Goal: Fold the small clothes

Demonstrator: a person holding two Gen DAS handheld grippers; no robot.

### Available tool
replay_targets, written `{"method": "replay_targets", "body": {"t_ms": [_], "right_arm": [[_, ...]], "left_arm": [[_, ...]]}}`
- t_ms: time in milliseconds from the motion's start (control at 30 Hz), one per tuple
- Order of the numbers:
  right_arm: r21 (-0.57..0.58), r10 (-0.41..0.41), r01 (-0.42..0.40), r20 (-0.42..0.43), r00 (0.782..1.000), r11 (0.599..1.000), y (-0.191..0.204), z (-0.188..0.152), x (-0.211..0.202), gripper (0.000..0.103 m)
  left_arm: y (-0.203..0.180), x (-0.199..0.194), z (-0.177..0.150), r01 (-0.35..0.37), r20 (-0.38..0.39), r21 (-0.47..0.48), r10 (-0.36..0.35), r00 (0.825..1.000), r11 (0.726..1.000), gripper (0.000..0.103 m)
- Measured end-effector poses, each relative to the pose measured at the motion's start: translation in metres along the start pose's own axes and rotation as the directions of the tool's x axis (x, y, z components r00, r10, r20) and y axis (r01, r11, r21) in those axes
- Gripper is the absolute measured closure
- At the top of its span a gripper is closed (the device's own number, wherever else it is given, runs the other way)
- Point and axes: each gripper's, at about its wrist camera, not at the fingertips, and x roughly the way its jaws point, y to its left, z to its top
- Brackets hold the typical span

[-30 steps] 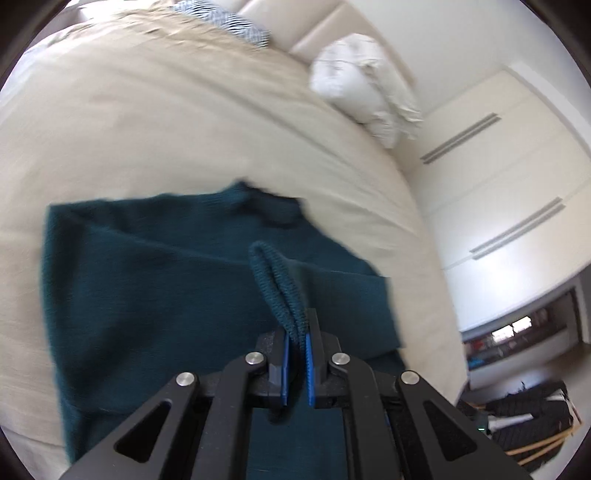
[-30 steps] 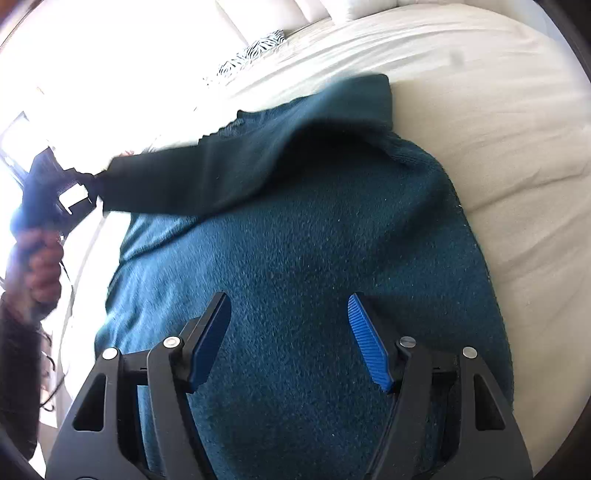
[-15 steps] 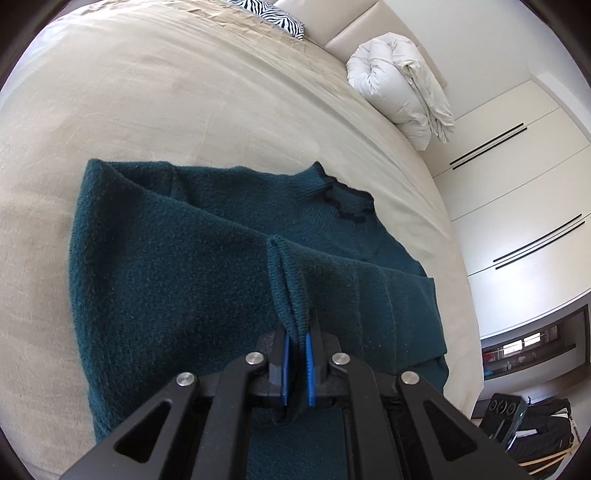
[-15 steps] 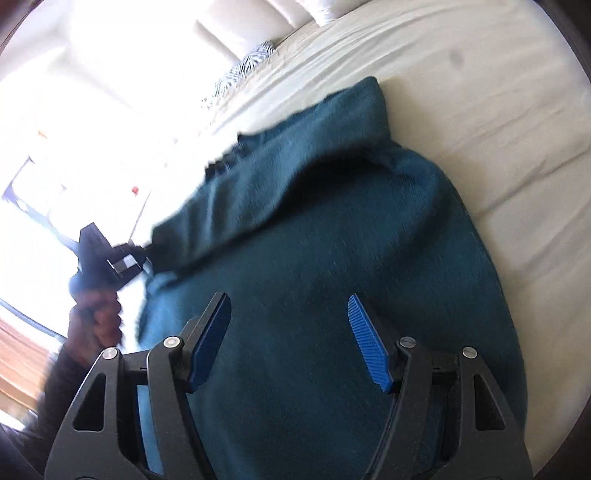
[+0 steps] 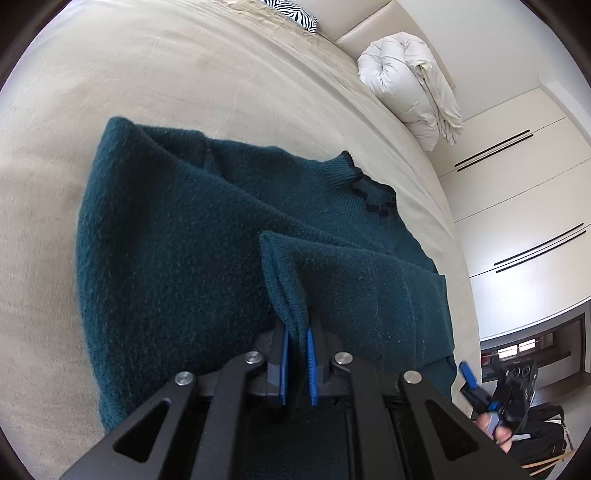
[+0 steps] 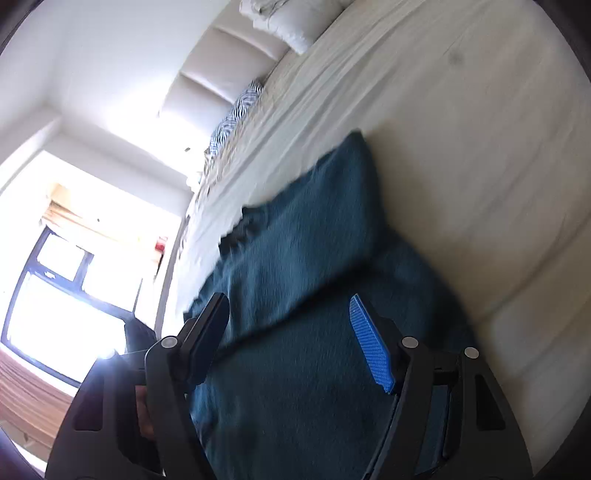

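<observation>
Nearest, the left hand-held gripper [image 5: 296, 363] pinches a sleeve cuff [image 5: 282, 284] of the teal sweater [image 5: 177, 243] between nearly closed jaws. The right hand-held gripper [image 6: 291, 341] hovers spread wide, holding nothing, over the sweater, which lies on the beige bed [image 5: 147, 74]. Farther off, a white duvet [image 5: 406, 81] and a zebra-print pillow [image 5: 291, 13] rest by the headboard.

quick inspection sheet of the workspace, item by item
surface: beige bed, sheet lightly creased
job's things: teal sweater lying on the bed, one sleeve cuff lifted over the body
clutter: white duvet bundle and zebra-print pillow at the head end
grippers: left gripper shut on the cuff; right gripper open above the sweater
cables: nothing seen
surroundings: white wardrobe doors, bright window
</observation>
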Motion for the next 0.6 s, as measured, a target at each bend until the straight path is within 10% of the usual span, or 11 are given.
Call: {"method": "replay_targets", "body": {"t_ms": [600], "right_arm": [[0.131,0.080,-0.070,-0.071,0.994,0.989,-0.022,0.112,0.095,0.036]], "left_arm": [[0.021,0.004,0.001,0.071,-0.002,-0.009,-0.071,0.997,0.997,0.092]]}}
